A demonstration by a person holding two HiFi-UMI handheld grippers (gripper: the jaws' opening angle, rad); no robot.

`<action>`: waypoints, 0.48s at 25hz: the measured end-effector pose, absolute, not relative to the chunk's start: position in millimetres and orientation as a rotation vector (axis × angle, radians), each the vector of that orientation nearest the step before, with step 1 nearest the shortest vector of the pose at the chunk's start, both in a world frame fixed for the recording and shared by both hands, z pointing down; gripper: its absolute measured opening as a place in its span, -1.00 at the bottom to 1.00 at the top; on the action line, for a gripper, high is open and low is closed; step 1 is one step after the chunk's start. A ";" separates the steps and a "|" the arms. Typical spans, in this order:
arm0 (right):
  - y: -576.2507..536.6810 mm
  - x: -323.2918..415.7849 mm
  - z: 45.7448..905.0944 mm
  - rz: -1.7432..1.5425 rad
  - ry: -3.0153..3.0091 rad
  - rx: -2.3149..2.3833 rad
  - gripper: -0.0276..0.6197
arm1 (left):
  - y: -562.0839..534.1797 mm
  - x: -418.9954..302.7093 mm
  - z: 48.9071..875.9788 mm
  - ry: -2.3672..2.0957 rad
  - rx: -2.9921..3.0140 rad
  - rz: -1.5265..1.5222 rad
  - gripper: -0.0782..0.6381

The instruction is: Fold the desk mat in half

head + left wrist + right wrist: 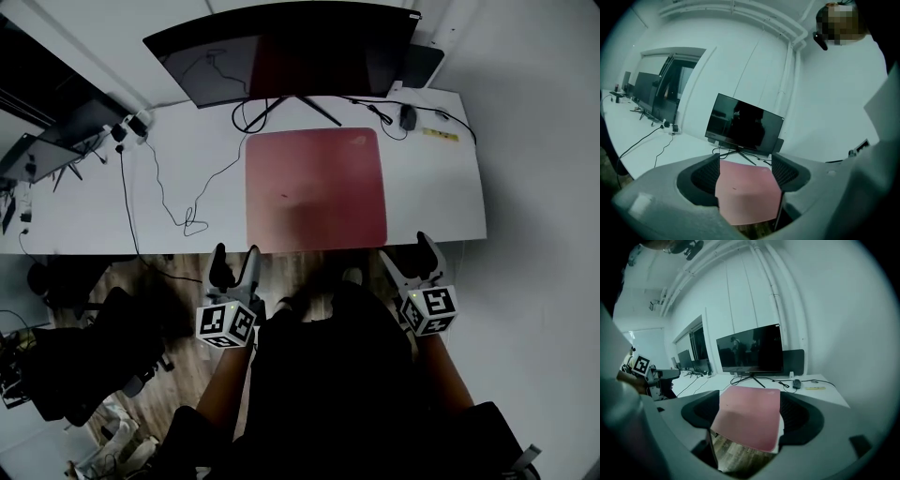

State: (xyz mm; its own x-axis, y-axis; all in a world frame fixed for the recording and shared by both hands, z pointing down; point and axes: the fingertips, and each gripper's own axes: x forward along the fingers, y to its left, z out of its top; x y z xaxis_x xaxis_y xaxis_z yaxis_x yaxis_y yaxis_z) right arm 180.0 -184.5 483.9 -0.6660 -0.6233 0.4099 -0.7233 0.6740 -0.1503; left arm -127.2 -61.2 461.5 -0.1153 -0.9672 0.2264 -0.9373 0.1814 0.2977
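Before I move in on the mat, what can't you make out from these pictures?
- Mat underside: hidden in every view, since it lies flat on the desk.
- Mat's side edges: in the gripper views, partly covered by the jaws of the left tool and right tool.
- Dark speck on the mat: head view, too small to identify.
- Yellow strip: head view, too small to read.

The desk mat (pixel 315 187) is red, the desk (pixel 441 192) white, the monitor (pixel 281 52) black.
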 end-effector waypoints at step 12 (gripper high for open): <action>-213.7 198.2 553.5 0.660 -2.514 0.912 0.28 | -71.0 -116.5 511.7 -2.168 1.537 -0.128 0.14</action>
State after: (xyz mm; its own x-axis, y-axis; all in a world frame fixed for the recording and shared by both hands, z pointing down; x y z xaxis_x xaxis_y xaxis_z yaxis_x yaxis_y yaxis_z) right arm 198.2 -213.7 553.5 -0.7150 -0.4917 0.4970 -0.6725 0.6781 -0.2965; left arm -116.5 -71.0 511.7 -0.2569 -0.9102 0.3249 -0.8658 0.3661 0.3412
